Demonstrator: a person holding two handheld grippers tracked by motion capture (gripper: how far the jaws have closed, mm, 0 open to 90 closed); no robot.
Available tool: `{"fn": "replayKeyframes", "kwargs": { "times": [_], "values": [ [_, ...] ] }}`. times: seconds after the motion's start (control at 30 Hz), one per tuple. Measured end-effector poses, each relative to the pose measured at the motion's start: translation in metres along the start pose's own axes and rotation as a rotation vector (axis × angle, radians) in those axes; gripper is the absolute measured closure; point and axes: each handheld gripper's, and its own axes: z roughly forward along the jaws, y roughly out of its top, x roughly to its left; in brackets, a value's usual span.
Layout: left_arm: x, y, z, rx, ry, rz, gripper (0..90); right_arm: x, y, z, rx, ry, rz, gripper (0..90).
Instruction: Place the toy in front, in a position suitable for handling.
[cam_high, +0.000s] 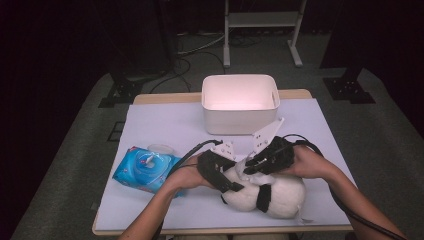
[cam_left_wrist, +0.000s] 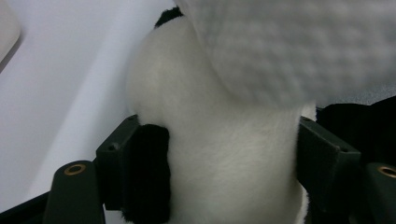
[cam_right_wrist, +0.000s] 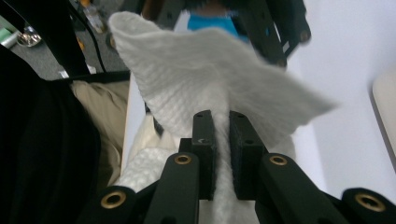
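Note:
A white plush toy with black patches (cam_high: 280, 194) lies on the white table cover near the front edge. My left gripper (cam_high: 229, 186) comes at it from the left. In the left gripper view both pads (cam_left_wrist: 140, 158) press into the toy's white body (cam_left_wrist: 187, 93), so the left gripper is shut on it. My right gripper (cam_high: 249, 167) hovers just above the toy, shut on a white wet wipe (cam_high: 242, 168). In the right gripper view the wipe (cam_right_wrist: 210, 79) fans out past the pinching jaws of the right gripper (cam_right_wrist: 220, 122). The same wipe (cam_left_wrist: 289, 46) hangs blurred over the toy.
A blue pack of wet wipes (cam_high: 146, 171) lies at the left, under the left forearm. A small clear lid (cam_high: 160, 148) sits just behind it. A white open bin (cam_high: 240, 102) stands at the back centre of the table cover (cam_high: 165, 120).

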Motion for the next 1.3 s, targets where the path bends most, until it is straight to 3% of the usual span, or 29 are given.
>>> {"fn": "replayKeyframes", "kwargs": {
  "times": [0.23,0.3,0.6,0.8,1.0,1.17,1.3],
  "values": [
    [-0.002,-0.004,0.000,-0.016,-0.003,-0.010,25.7,0.002,-0.020,-0.010,0.080,-0.022,0.032,81.2],
    [-0.002,-0.003,0.000,-0.021,0.006,0.006,25.7,0.003,-0.024,-0.016,0.073,-0.022,0.043,81.2],
    [-0.001,-0.007,0.000,-0.023,0.002,-0.010,23.9,0.007,-0.047,-0.042,0.054,-0.045,0.097,81.2],
    [-0.001,-0.007,0.001,-0.032,-0.009,-0.028,18.7,0.009,-0.061,-0.046,0.027,-0.042,0.130,81.2],
    [0.001,-0.011,0.000,-0.030,-0.024,-0.081,14.0,0.010,-0.064,-0.045,0.014,-0.026,0.137,81.2],
    [0.001,-0.013,0.000,-0.038,-0.023,-0.089,24.9,0.009,-0.055,-0.041,0.011,-0.048,0.117,80.9],
    [0.001,-0.009,-0.003,-0.058,-0.005,-0.089,27.3,0.005,-0.043,-0.035,0.013,-0.047,0.098,80.9]
  ]
}}
